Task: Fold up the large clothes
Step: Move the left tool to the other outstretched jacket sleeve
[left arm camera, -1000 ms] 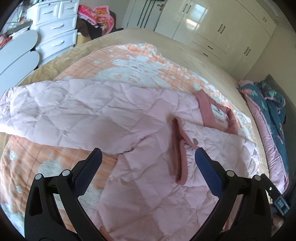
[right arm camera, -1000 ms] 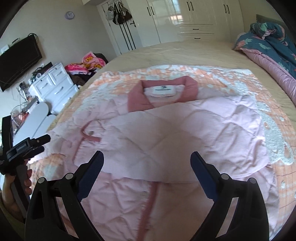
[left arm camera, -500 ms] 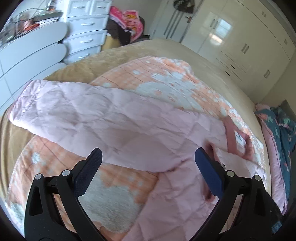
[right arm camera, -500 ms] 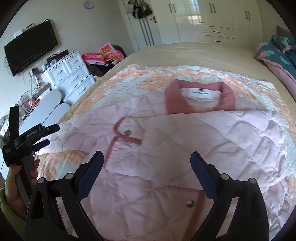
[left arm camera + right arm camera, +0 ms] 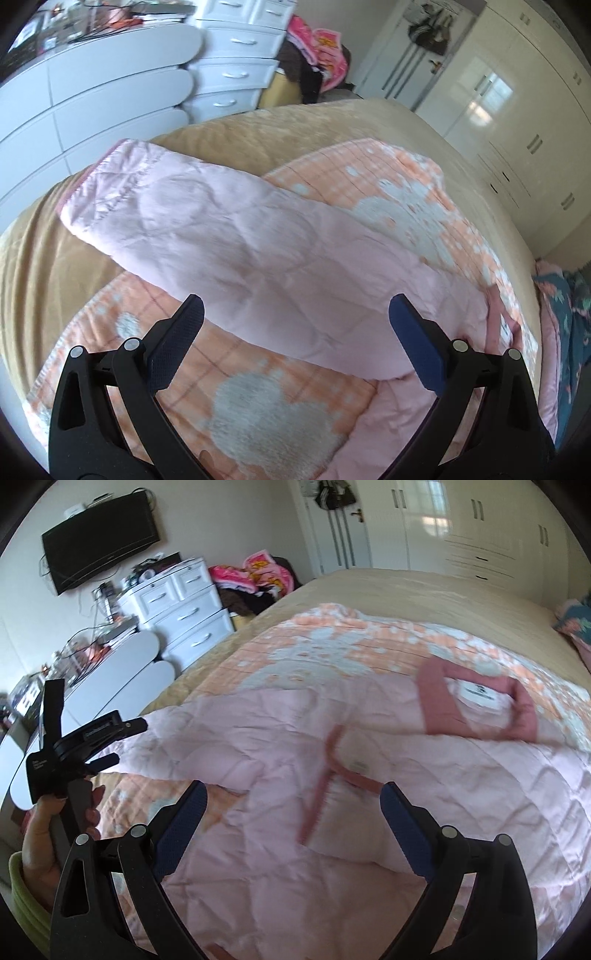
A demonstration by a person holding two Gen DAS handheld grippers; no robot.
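The pink quilted jacket (image 5: 369, 775) lay flat on an orange-and-white patterned blanket (image 5: 258, 406), which covered a tan bedspread (image 5: 258, 129). Its collar (image 5: 476, 709), darker pink with a white label inside, sat toward 2 o'clock in the right wrist view. One sleeve (image 5: 221, 236) stretched out toward 10 o'clock in the left wrist view, its cuff (image 5: 92, 177) lying past the blanket's edge on the bare bedspread, near the bed's side. The left gripper (image 5: 295, 347) hung above the sleeve's lower edge, jaws spread wide, nothing between them. The right gripper (image 5: 291, 823) hung over the jacket's front, above the dark pink placket (image 5: 325, 782), jaws likewise wide apart and empty. In the right wrist view a hand (image 5: 55, 834) with a pale green cuff held the left gripper's handle at 9 o'clock, its tips just beside the sleeve. Bare blanket lay open below the sleeve and beyond the collar; bare bedspread ran on toward 12 o'clock. White drawers (image 5: 184, 609) and a rounded white cabinet (image 5: 92, 92) stood close along the bed's side at 10 o'clock. White wardrobes (image 5: 461, 528) lined the far wall.
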